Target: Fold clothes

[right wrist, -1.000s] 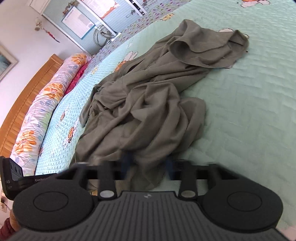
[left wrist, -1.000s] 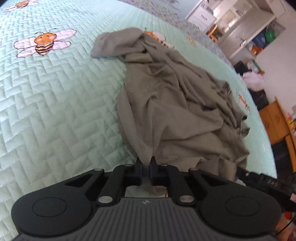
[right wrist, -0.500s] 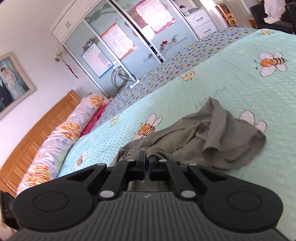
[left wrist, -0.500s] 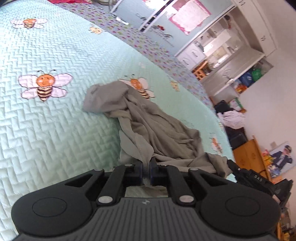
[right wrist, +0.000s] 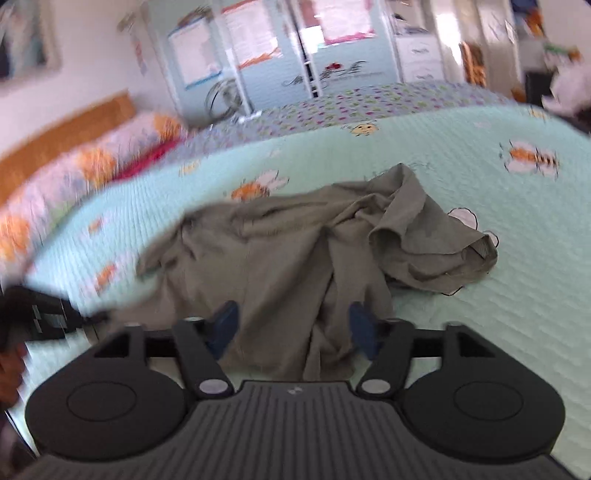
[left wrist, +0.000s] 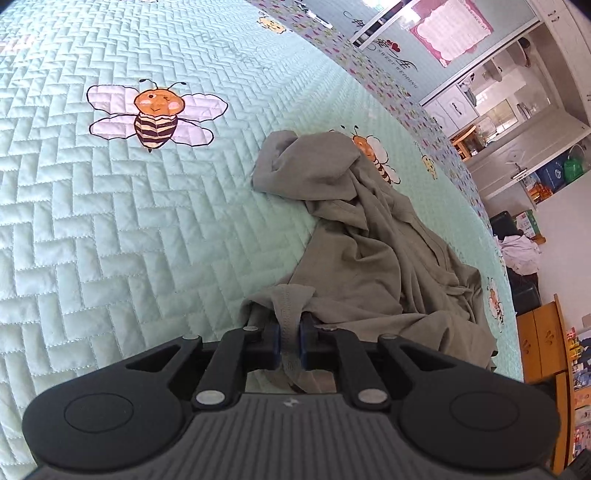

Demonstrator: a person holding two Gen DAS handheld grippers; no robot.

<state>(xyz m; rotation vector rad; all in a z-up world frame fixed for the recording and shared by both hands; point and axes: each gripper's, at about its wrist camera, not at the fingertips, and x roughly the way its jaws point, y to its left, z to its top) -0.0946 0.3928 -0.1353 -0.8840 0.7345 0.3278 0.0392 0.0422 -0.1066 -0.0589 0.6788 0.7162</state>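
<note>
Left wrist view: my left gripper (left wrist: 289, 341) pinches the grey garment's (left wrist: 373, 258) hem beside the bee (left wrist: 155, 116); right gripper (right wrist: 291, 328), gaping, risks snagging bunched cloth.

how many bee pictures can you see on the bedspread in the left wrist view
5. A large bee upper left, one half under the grey garment, small ones at and. The garment may hide more.
</note>
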